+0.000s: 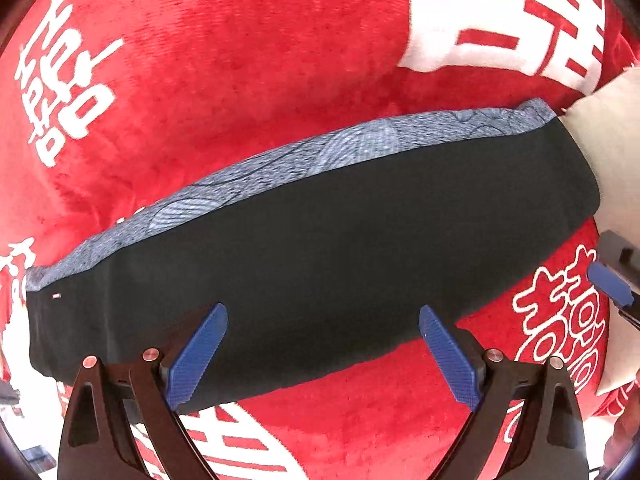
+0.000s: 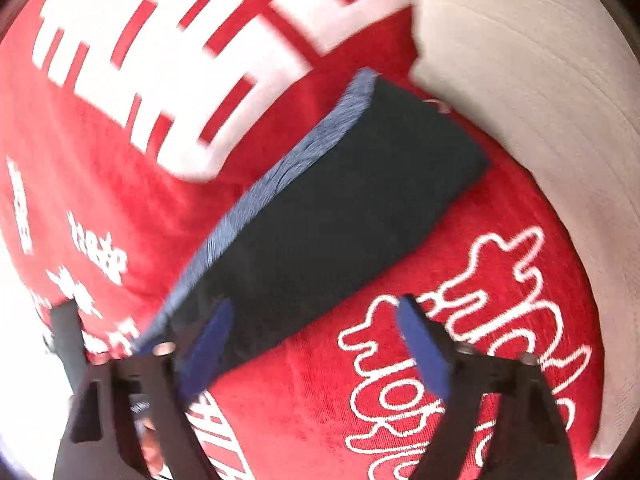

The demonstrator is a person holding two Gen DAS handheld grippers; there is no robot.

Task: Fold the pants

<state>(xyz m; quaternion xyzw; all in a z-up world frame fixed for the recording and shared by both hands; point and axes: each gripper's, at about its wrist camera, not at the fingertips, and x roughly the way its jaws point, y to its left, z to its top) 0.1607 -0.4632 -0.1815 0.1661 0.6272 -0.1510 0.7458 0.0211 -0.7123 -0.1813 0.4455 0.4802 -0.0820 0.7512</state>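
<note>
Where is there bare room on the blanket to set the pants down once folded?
Free red blanket lies beyond the pants' blue patterned edge, and a smaller patch on the near side beside the right gripper. It is crowded at the pants' end by the beige surface.

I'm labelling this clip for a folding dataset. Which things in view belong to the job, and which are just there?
Belong to the job:
- pants, dark with a blue patterned band, lying folded lengthwise
- left gripper, fingers open
- right gripper, fingers open

Just there:
- red blanket with white characters, under the pants
- pale surface beyond the blanket's edge
</note>
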